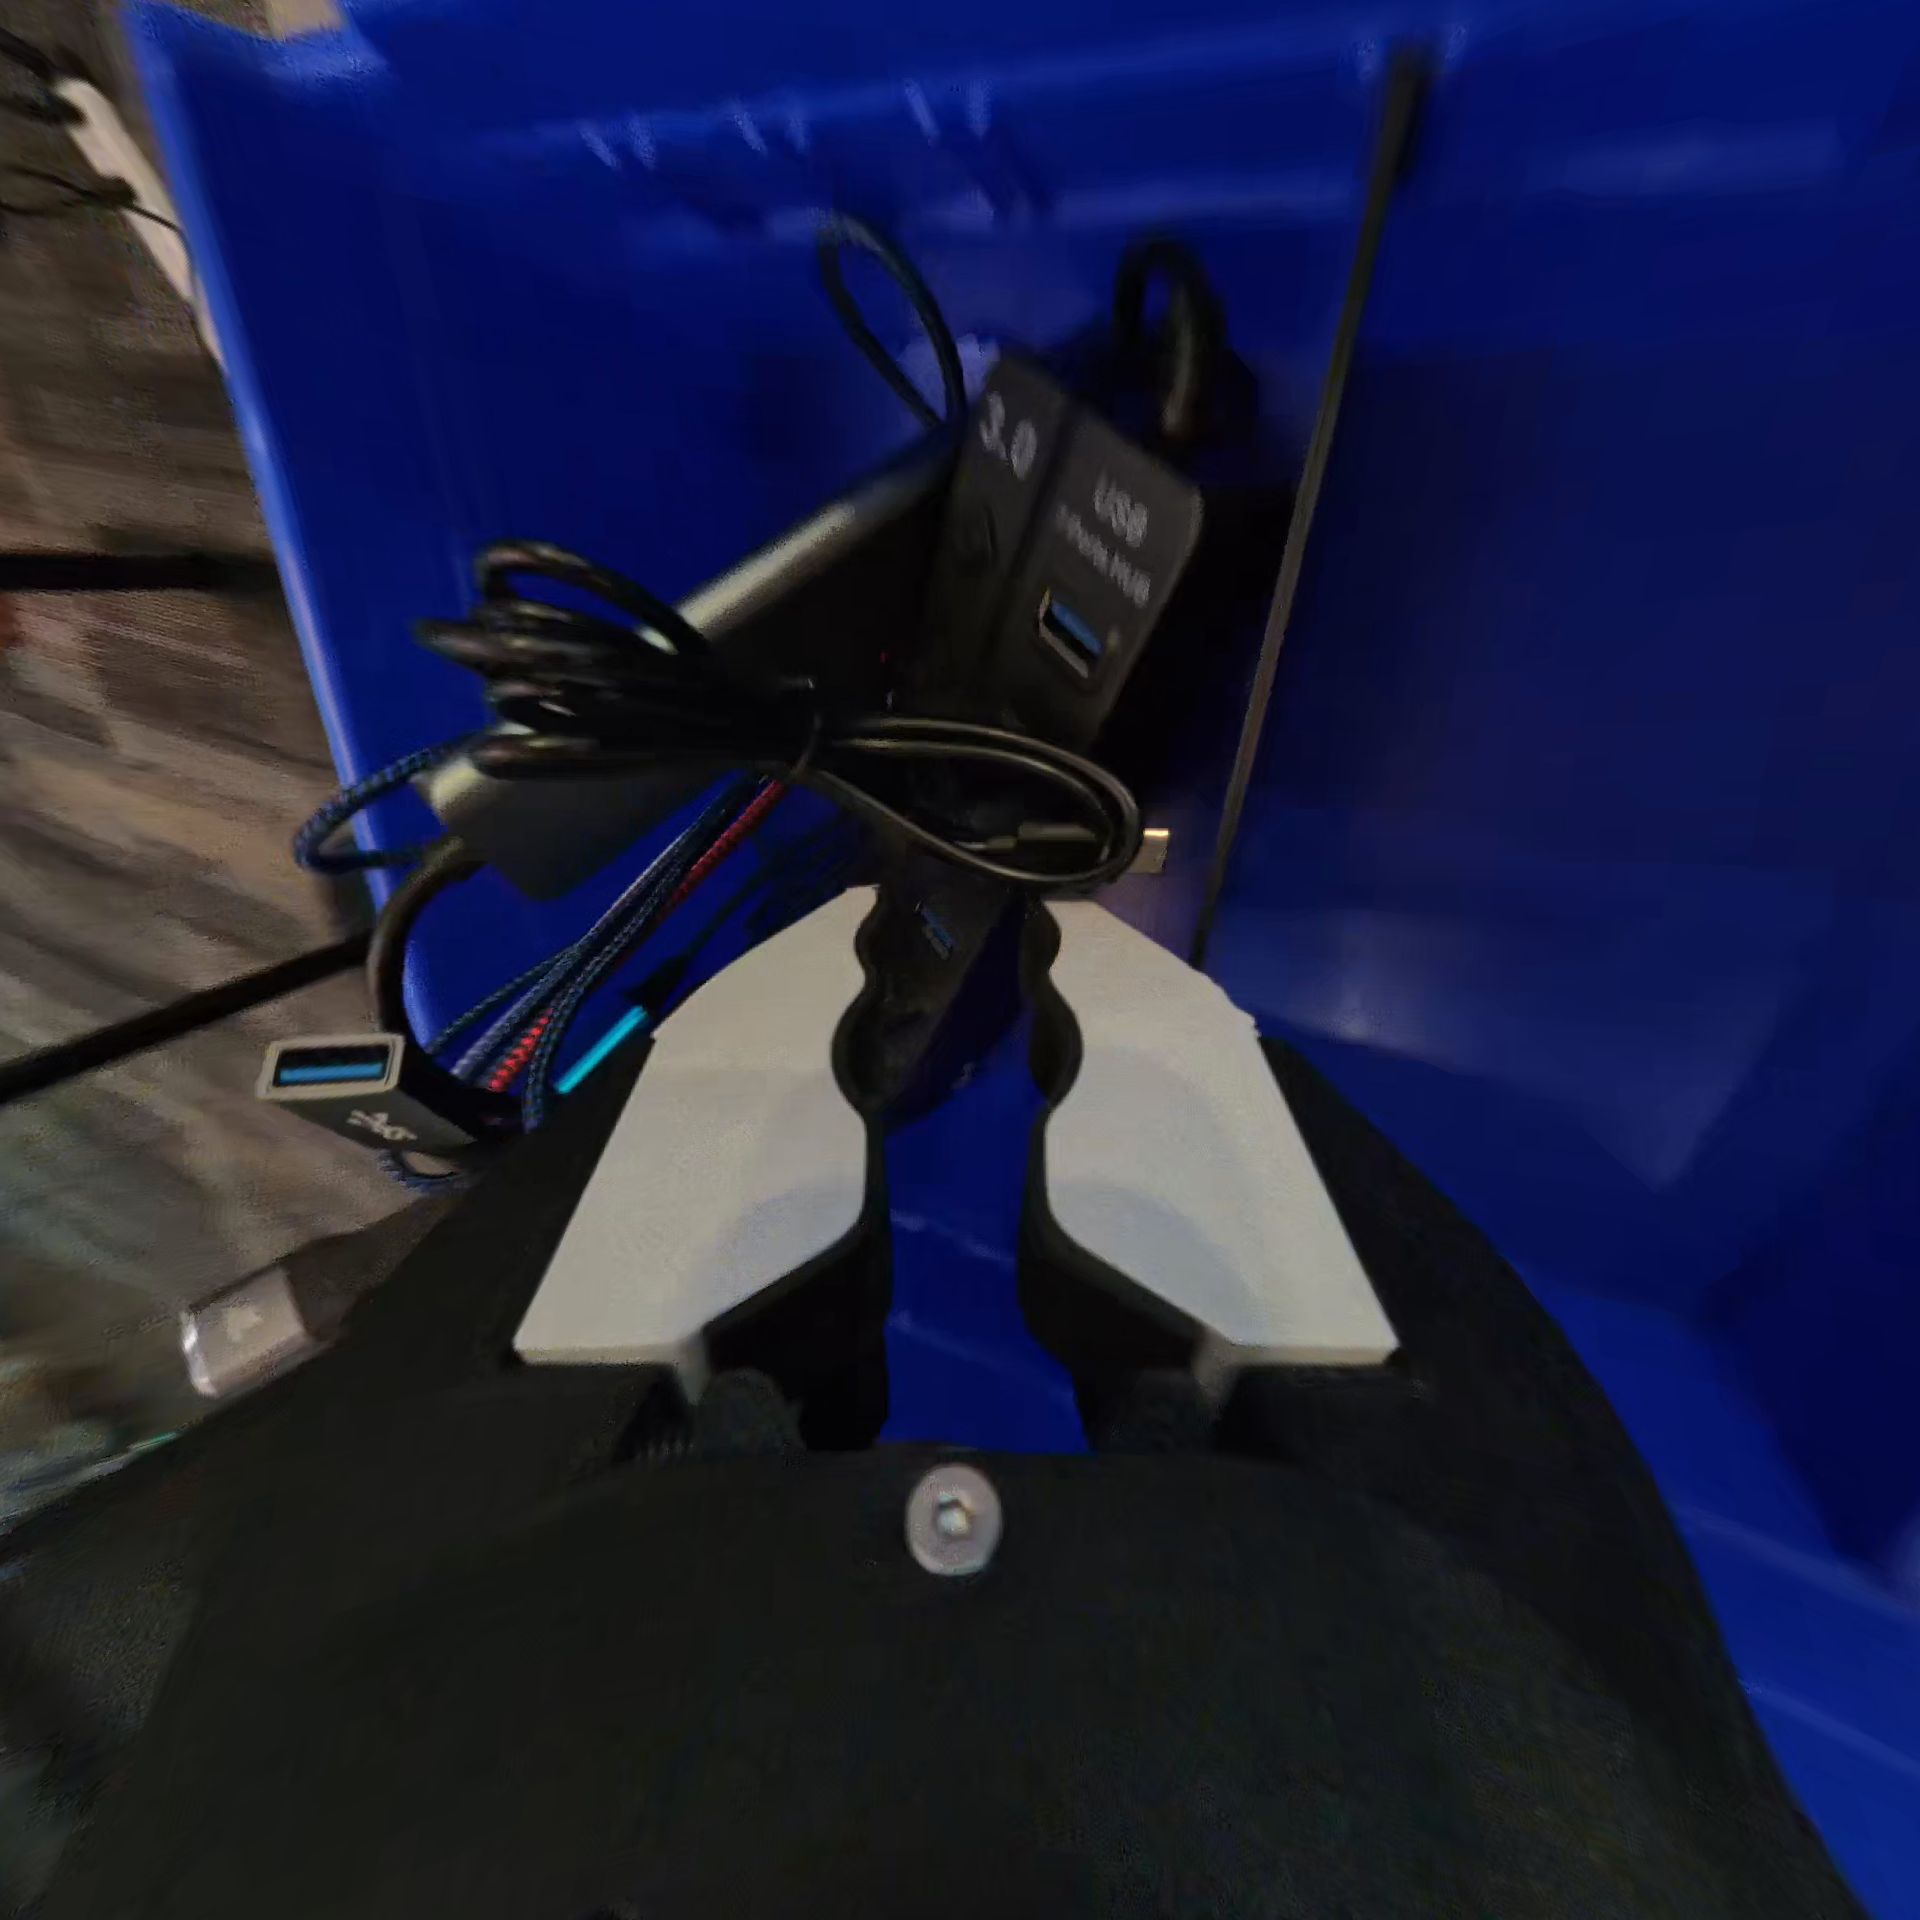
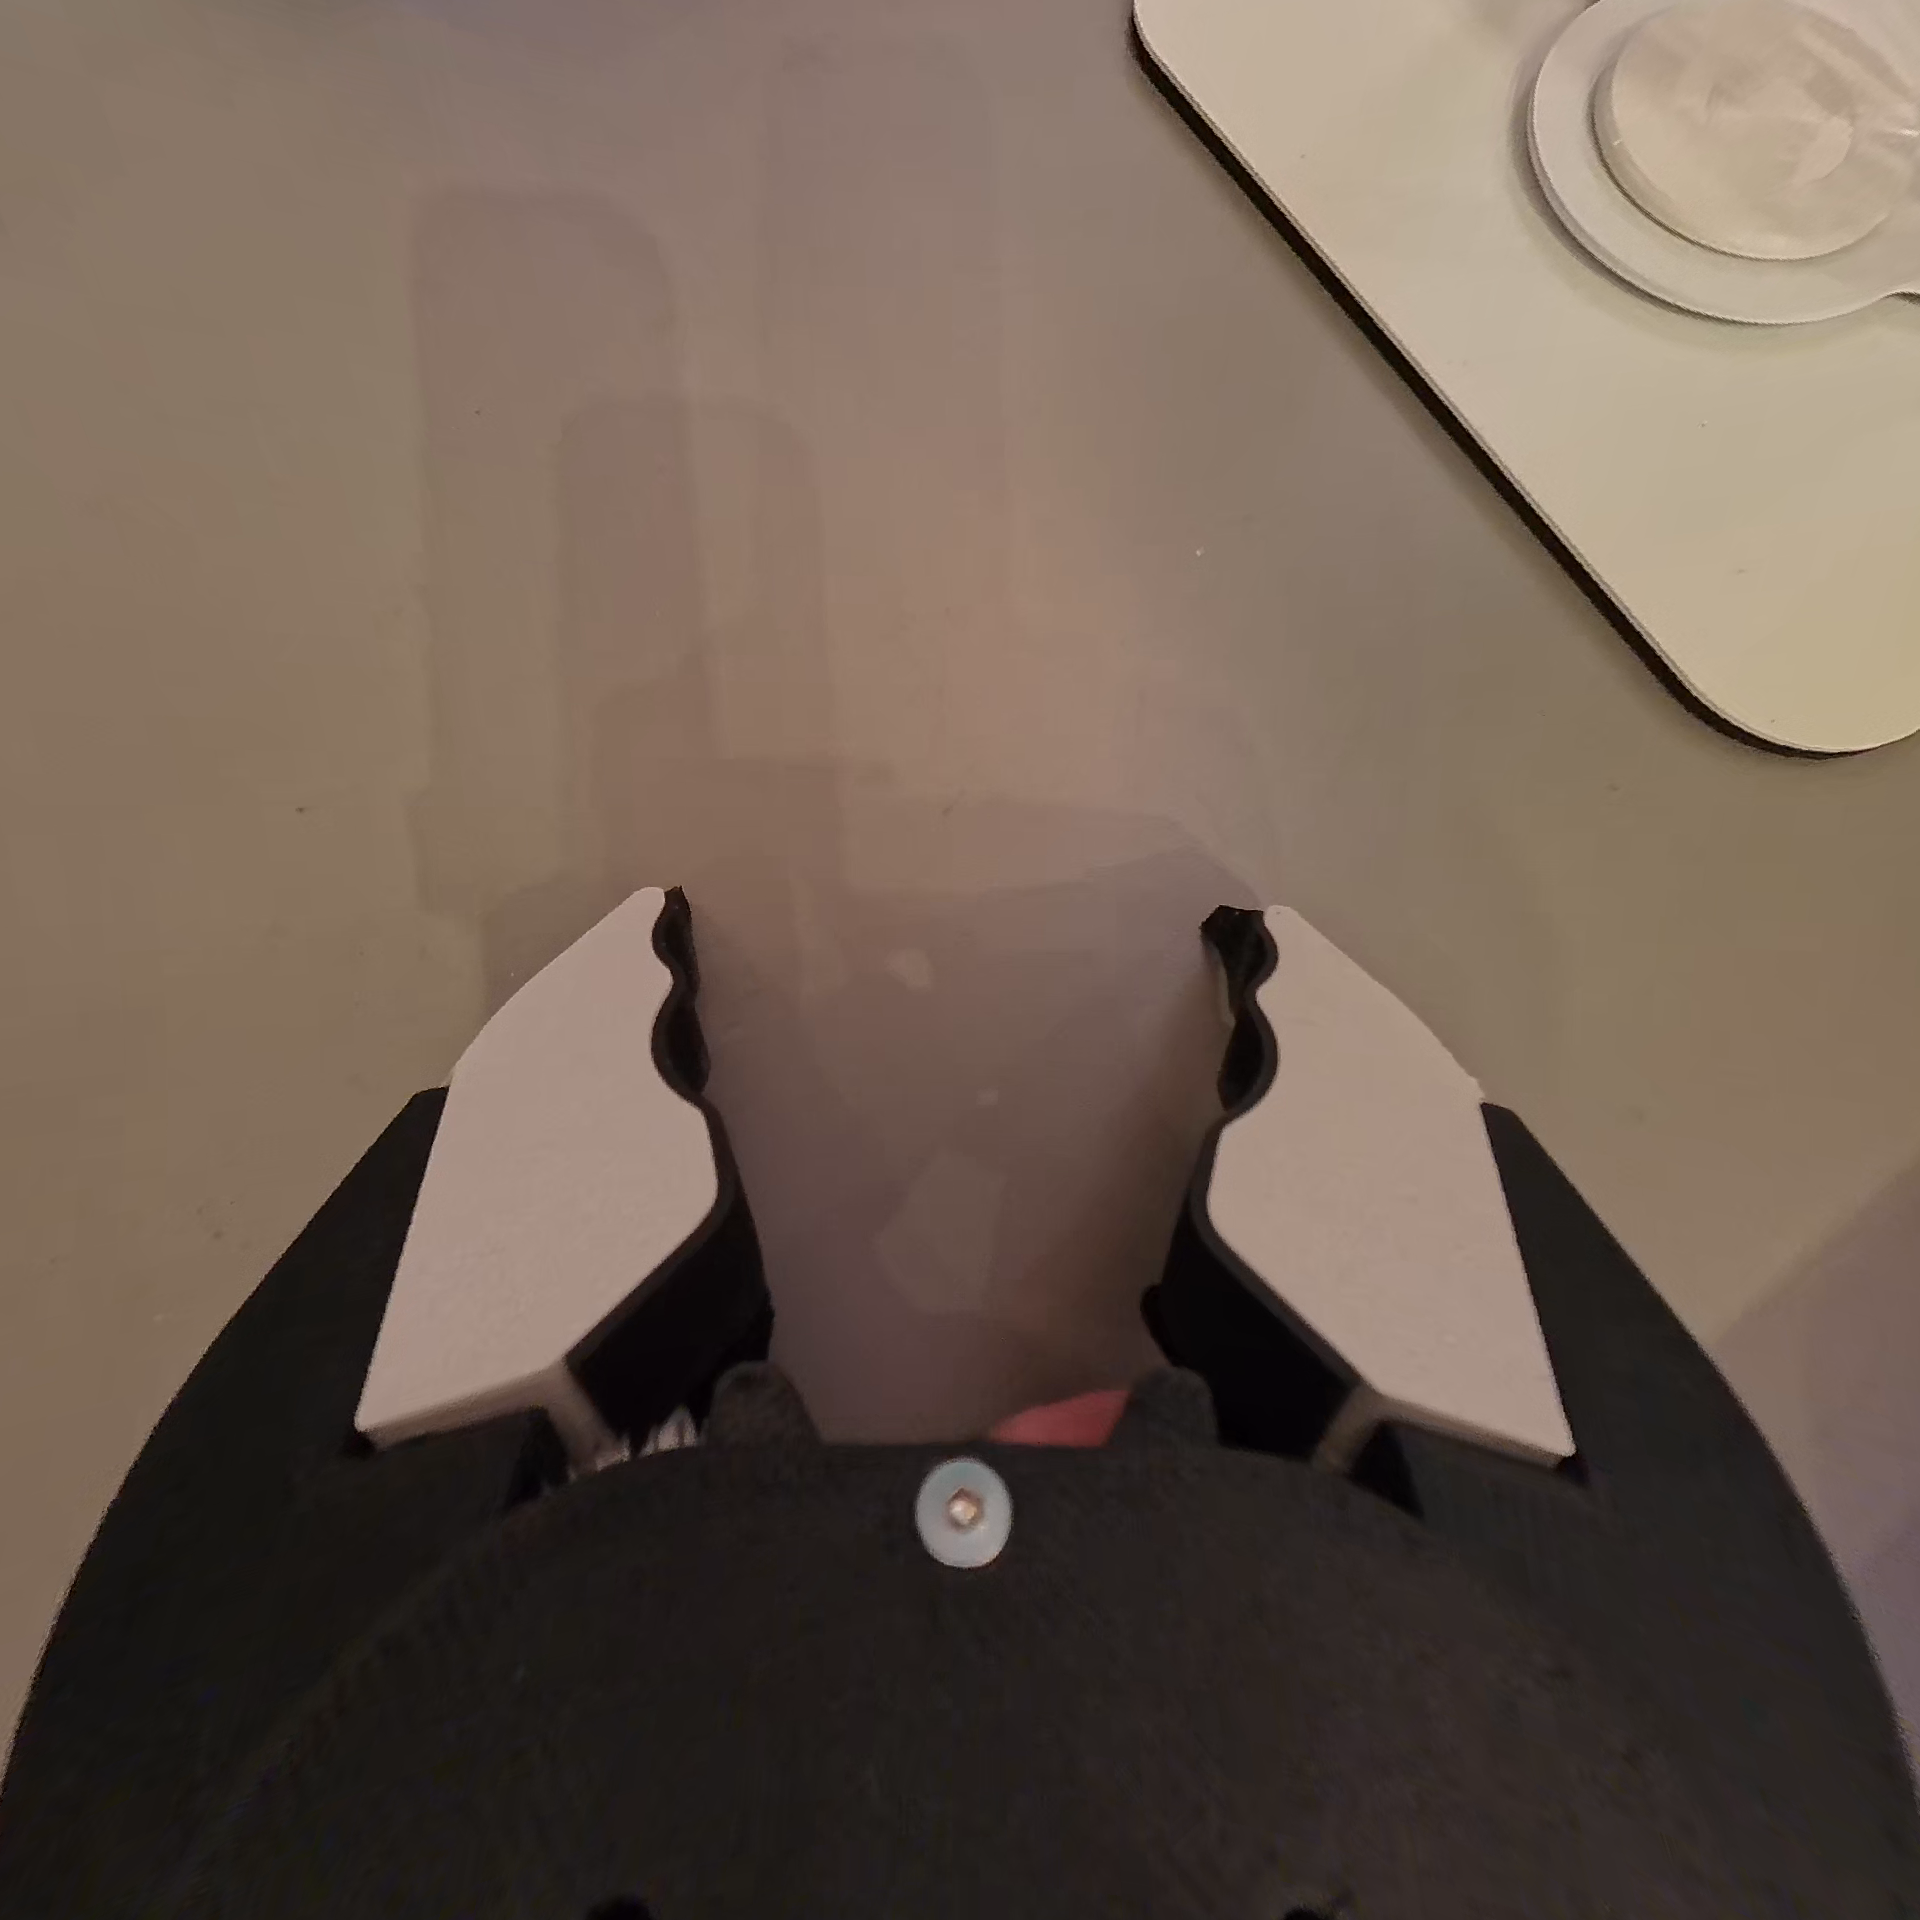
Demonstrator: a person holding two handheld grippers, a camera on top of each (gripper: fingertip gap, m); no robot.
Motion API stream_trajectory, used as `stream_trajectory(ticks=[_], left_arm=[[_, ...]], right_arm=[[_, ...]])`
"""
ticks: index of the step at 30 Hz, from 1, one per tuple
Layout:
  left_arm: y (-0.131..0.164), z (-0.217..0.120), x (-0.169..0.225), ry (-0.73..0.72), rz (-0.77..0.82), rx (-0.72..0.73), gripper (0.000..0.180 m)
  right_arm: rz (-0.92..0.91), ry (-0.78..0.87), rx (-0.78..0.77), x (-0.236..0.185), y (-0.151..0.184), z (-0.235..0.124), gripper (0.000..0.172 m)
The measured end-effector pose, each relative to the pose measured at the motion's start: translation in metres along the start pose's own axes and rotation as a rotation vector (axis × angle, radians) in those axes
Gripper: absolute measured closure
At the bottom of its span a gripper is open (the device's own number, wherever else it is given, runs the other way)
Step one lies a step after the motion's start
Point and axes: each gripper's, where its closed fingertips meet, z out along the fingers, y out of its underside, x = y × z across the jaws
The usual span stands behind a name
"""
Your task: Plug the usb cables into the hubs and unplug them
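The left claw (image 1: pixel 951 966) pinches a black hub (image 1: pixel 935 935) tangled in cables (image 1: pixel 665 686). The right claw (image 2: pixel 951 925) gapes wide, holding nothing. Next, I think: carry the hub to the counter (image 2: pixel 312 416).

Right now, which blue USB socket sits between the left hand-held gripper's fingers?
The socket on the black hub between the fingers; the other two lie outside them: the upper hub's and the loose adapter's.

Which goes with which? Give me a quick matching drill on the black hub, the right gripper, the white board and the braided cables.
Things:
1. black hub
2. right gripper
3. white board
4. braided cables

States:
A. fingers wide apart, nothing between them
B. flat on the grey table
C. blue and red weave
D. in the blue bin, its end between the fingers of the left gripper

Pairs: 1-D, 2-A, 3-B, 4-C
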Motion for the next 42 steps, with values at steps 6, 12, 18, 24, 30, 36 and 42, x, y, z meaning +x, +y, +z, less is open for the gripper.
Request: stream_trajectory(ticks=[6,12,18,24,30,36,42], left_arm=[[-0.027,-0.017,0.007,0.294,-0.459,0.228,0.130],[-0.032,0.005,0.002,0.286,-0.650,0.211,0.156],[-0.029,0.000,-0.010,0.174,-0.710,0.191,0.162],[-0.023,-0.034,-0.019,0.095,-0.731,0.224,0.165],[-0.025,-0.092,-0.022,0.030,-0.725,0.331,0.166],[-0.039,-0.153,-0.008,-0.058,-0.665,0.416,0.166],[-0.067,-0.215,0.017,-0.104,-0.592,0.502,0.167]], right_arm=[[0.000,0.000,0.000,0.000,0.000,0.000,0.075],[0.000,0.000,0.000,0.000,0.000,0.000,0.075],[0.000,0.000,0.000,0.000,0.000,0.000,0.075],[0.000,0.000,0.000,0.000,0.000,0.000,0.075],[0.000,0.000,0.000,0.000,0.000,0.000,0.075],[0.000,0.000,0.000,0.000,0.000,0.000,0.075],[-0.001,-0.002,-0.001,0.000,0.000,0.000,0.075]])
